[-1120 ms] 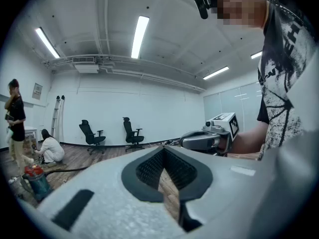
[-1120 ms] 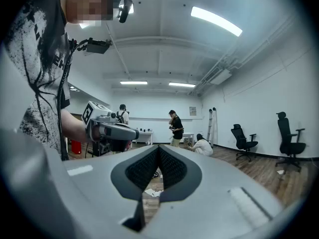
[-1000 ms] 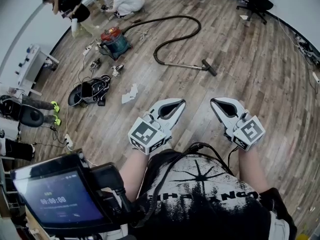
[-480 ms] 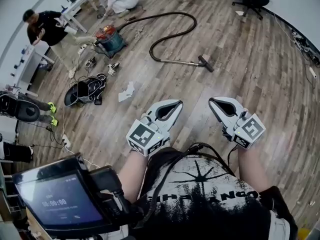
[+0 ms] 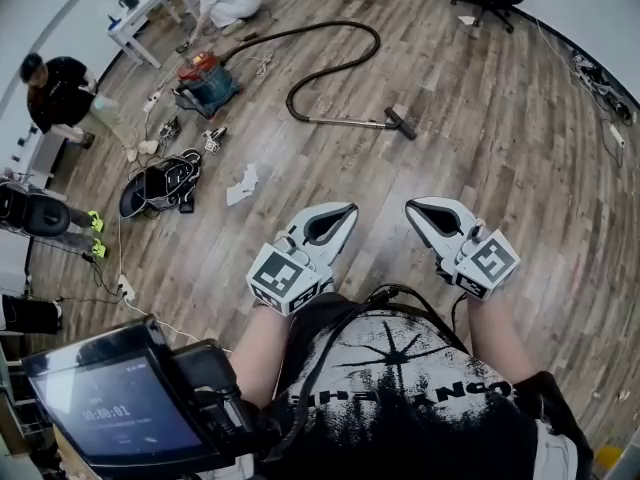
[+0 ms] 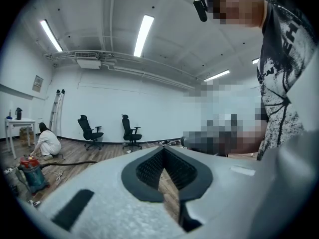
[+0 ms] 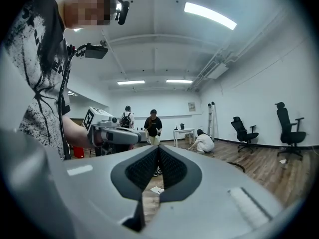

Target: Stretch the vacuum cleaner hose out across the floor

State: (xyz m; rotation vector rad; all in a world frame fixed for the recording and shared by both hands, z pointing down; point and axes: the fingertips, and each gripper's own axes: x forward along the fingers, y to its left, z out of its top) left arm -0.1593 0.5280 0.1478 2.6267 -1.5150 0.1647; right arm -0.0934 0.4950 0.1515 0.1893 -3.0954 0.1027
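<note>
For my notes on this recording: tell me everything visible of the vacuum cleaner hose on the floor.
The vacuum cleaner hose is a thin, black, flexible tube lying on the wooden floor. It leaves the red-topped canister, runs away from it, bends back in a hairpin curve and ends at a slim straight wand with a dark floor nozzle. It lies looped, not stretched out. Nothing grips it; apart from canister and wand, only the floor touches it.
</note>
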